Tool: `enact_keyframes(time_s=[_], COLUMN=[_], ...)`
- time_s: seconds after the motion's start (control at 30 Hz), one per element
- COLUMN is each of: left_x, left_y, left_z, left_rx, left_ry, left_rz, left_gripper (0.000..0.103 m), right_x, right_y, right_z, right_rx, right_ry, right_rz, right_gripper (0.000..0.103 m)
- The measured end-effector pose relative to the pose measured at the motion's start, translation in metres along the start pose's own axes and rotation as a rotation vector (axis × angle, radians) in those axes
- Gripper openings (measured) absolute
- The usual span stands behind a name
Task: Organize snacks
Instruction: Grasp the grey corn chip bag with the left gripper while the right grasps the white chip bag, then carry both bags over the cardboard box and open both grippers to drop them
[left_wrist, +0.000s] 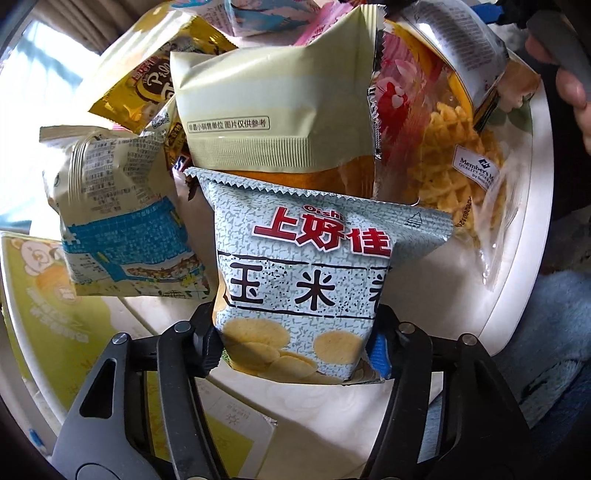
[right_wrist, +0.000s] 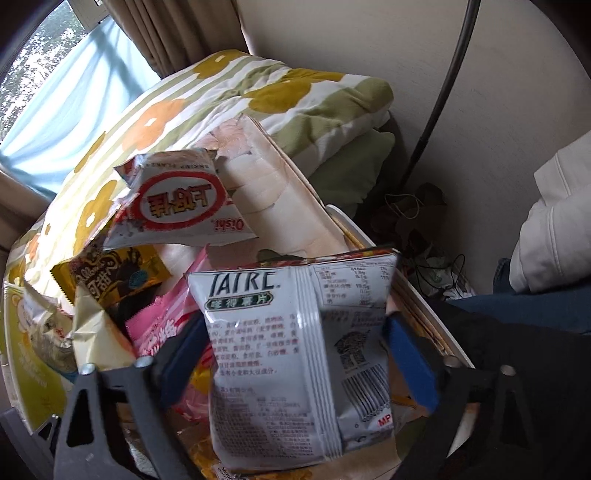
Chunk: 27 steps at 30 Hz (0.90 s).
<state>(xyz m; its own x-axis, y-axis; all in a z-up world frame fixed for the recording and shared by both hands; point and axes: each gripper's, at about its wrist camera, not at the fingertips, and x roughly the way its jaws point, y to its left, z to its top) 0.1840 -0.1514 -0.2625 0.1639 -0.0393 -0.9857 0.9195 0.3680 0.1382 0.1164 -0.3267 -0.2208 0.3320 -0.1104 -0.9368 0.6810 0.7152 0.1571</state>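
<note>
Left gripper (left_wrist: 295, 347) pinches the Oishi corn-chip bag (left_wrist: 317, 280) at the pile's near edge above bare tray (left_wrist: 517, 280), while right gripper (right_wrist: 295, 354) straddles the silver crisp bag (right_wrist: 295, 354), grip unclear.

Sunlit window (right_wrist: 55, 92), beige curtain (right_wrist: 170, 33), plain wall (right_wrist: 351, 44).

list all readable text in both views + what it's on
"Oishi 上好佳", "玉米": grey bag in left gripper
"Member's M…": clear bag
"Pill…": gold pack
"TAIRE": silver bag between right gripper fingers
"Oishi 上好佳", upside down: white bag
Ingredient panels, barcode digits: too small.
</note>
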Motion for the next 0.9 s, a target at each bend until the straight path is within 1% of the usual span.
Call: enact_keyframes(time_s=[0.07, 0.1, 0.27, 0.37, 0.47, 0.63, 0.67, 0.77, 0.9], left_x=[-0.005, -0.004, -0.019, -0.035, -0.049, -0.086, -0.088, -0.111, -0.142], left_y=[0.006, 0.000, 0.007, 0.007, 0.012, 0.020, 0.016, 0.017, 0.025], left_z=[-0.003, -0.004, -0.009, -0.016, -0.016, -0.018, -0.016, -0.015, -0.018], left_rx=[-0.007, -0.009, -0.037, -0.067, -0.104, -0.161, -0.176, -0.227, -0.301], left_ry=[-0.010, -0.012, -0.035, -0.046, -0.046, -0.072, -0.078, -0.104, -0.149], left_rz=[-0.003, -0.002, 0.020, 0.045, 0.073, 0.113, 0.122, 0.144, 0.167], left_gripper=[0.056, 0.056, 0.055, 0.054, 0.054, 0.054, 0.054, 0.054, 0.054], right_x=[-0.001, -0.002, -0.007, -0.015, -0.024, -0.041, -0.045, -0.062, -0.088], right_y=[0.002, 0.004, -0.001, 0.000, 0.000, 0.004, 0.005, 0.009, 0.023], right_z=[-0.003, -0.004, -0.007, -0.008, -0.007, -0.003, -0.002, 0.001, 0.007], right_rx=[-0.012, -0.023, -0.030, -0.066, -0.088, -0.140, -0.151, -0.195, -0.276], right_ry=[-0.013, -0.017, -0.031, -0.053, -0.067, -0.086, -0.092, -0.119, -0.163], right_rz=[0.003, 0.004, 0.038, 0.053, 0.081, 0.135, 0.146, 0.181, 0.250], right_gripper=[0.078, 0.075, 0.065, 0.064, 0.062, 0.062, 0.062, 0.062, 0.062])
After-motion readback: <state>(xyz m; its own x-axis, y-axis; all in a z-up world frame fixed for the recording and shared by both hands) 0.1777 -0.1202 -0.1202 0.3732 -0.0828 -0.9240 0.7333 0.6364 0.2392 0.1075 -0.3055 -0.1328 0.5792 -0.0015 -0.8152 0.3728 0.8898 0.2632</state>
